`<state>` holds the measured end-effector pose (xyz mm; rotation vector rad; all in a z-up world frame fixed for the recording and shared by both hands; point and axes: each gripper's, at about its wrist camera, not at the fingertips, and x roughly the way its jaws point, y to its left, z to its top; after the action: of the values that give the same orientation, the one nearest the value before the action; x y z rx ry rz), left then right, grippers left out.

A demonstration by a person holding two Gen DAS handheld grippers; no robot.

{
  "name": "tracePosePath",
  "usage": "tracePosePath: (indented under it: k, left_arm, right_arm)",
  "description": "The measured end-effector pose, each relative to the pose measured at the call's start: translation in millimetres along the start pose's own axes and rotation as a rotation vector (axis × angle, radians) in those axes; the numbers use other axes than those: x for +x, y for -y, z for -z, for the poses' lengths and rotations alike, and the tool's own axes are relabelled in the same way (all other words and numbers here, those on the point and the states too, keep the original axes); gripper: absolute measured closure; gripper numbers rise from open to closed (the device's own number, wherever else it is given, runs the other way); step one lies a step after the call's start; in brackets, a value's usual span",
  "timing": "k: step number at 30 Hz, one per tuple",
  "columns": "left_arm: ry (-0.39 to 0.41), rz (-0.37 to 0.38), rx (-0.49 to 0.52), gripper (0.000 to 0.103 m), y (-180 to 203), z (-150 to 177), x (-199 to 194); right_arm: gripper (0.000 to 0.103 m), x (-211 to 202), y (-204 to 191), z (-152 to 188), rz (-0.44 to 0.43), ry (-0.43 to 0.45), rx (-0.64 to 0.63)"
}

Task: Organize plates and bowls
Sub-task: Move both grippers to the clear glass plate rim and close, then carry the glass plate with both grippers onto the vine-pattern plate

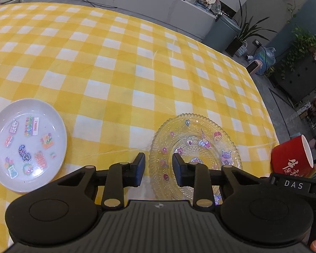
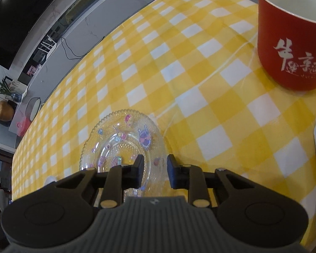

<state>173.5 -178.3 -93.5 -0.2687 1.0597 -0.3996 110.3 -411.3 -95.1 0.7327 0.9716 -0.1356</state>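
Yellow-check cloth (image 1: 120, 67) over the table, shelf clutter and plants behind. Glass plate (image 1: 200, 139) sits near the front edge, white plate (image 1: 27, 143) well to its left, red cup (image 2: 290, 42) off to its right. All flat on the cloth, nothing stacked yet.

Glass plate: stiff, brittle, beaded rim, likely slick and heavier than it looks. A flat lie gives no purchase from above; I'd pinch the rim edge-on, near side. Chipping is the risk if it tips onto the table.

Left gripper (image 1: 159, 168) angled down, fingers partly apart astride the plate's left rim, right finger (image 1: 179, 166) over the glass, left one over the cloth. No squeeze visible. Right gripper (image 2: 153, 170) angled down too, narrower gap, over the plate's near-right rim; contact can't be told through the clear glass.
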Motion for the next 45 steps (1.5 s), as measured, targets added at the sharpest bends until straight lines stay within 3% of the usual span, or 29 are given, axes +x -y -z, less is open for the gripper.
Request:
tracePosePath:
  k: [10, 27, 45]
  left_arm:
    - [0.011, -0.022, 0.004, 0.088, 0.0, 1.8, -1.0]
    - [0.053, -0.046, -0.051, 0.09, -16.2, 4.7, -43.2]
    - [0.13, -0.086, -0.106, 0.09, -43.1, 46.6, -118.3]
  right_arm:
    - [0.094, 0.4, 4.3, -1.3, 0.02, 0.015, 0.013]
    - [0.096, -10.3, -8.4, 10.7, -0.098, -0.012, 0.007]
    - [0.096, -20.4, -31.4, 45.7, -0.24, -0.112, -0.062]
